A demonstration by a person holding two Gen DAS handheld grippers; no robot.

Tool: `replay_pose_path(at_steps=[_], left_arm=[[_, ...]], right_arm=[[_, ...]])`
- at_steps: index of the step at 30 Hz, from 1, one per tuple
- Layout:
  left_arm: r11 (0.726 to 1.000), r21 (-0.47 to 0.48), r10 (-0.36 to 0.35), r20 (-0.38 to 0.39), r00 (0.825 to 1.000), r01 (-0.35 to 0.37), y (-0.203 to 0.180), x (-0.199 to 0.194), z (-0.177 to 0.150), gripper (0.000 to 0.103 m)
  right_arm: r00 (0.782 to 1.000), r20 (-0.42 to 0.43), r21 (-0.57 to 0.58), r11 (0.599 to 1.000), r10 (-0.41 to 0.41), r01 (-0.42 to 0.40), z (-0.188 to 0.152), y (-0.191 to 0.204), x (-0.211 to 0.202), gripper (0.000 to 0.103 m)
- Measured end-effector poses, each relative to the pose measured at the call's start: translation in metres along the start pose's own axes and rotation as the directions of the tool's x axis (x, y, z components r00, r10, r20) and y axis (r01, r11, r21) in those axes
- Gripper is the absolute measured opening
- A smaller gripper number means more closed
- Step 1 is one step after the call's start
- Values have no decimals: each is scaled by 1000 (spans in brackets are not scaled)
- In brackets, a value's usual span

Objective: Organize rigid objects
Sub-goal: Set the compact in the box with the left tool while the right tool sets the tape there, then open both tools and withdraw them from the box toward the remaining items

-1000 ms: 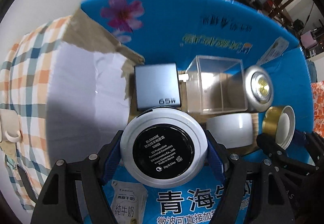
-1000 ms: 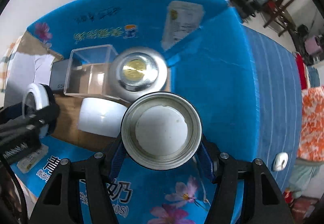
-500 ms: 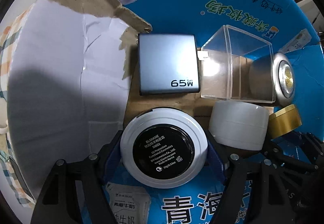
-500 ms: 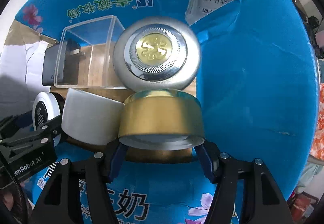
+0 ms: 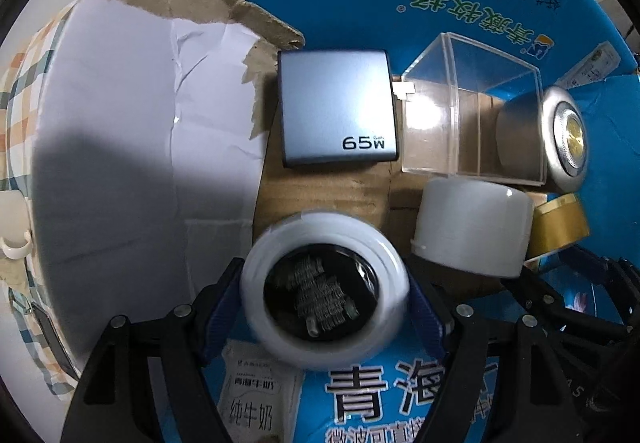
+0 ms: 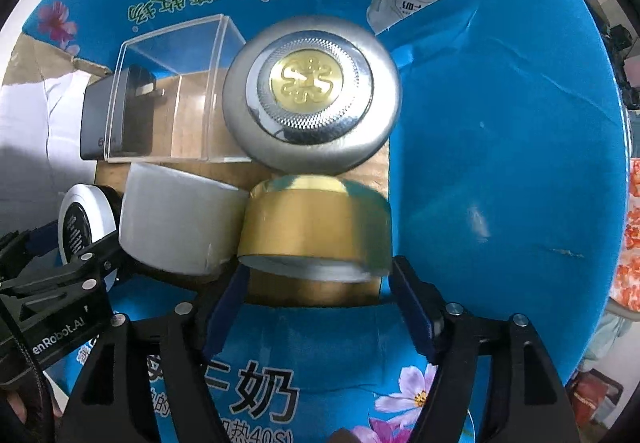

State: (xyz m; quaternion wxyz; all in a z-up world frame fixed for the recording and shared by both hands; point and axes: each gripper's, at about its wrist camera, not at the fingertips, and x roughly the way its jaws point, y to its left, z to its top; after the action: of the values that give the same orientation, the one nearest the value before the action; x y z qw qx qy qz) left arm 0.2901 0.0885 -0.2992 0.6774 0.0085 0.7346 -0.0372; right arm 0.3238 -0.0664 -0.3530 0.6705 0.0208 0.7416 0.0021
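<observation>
Four items already lined up mid-frame in the blue box (image 6: 500, 123) — my right gripper (image 6: 316, 283) just opened, gold lid (image 6: 316, 227) released; left gripper (image 5: 326, 307) opening too, white compact (image 5: 324, 291) blurred, grip unclear.

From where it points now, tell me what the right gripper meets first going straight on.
Probably the gold lid, sitting between the right gripper's just-opened jaws; beneath it lies the cardboard box floor. Depth is hard to judge.

Six items are sitting inside the blue carton (image 6: 500, 123): one grey charger (image 5: 338, 107), one clear box (image 5: 472, 123), one silver case (image 6: 312, 95), one white jar (image 5: 472, 227), one gold lid (image 6: 316, 231), one white compact (image 5: 324, 295).
</observation>
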Motion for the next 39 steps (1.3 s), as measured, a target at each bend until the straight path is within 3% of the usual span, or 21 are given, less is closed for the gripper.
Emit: replay_pose_path(at_steps=[6,8,12,18,28,39], left_arm=[[999,10,31,52,998,-31,-3,-22,-8,87],[999,3,41,77,996,-41,0,-32,-11,101],[1000,-15,19,116,993,-18,2,-55,-15,102],[1000,-6,20,201,979,-19,1,-98,-40,102],[1000,-5,2,350,937,-1,-12,-150,-78,102],[1000,-5,-6,469,883,9,-23,-212,-127,102]], right_arm=[[1000,19,14,1000,3,-3,-10,0,-9,84],[999,34,14,1000,-3,2,-13,-6,-19,85],[998,58,20,1000,17,-18,-21,-13,-38,98],[992,113,10,998,53,-55,-44,-13,-76,99],[964,246,-25,995,99,-96,-113,-10,-162,99],[912,377,-78,987,159,-140,-171,-19,-241,99]])
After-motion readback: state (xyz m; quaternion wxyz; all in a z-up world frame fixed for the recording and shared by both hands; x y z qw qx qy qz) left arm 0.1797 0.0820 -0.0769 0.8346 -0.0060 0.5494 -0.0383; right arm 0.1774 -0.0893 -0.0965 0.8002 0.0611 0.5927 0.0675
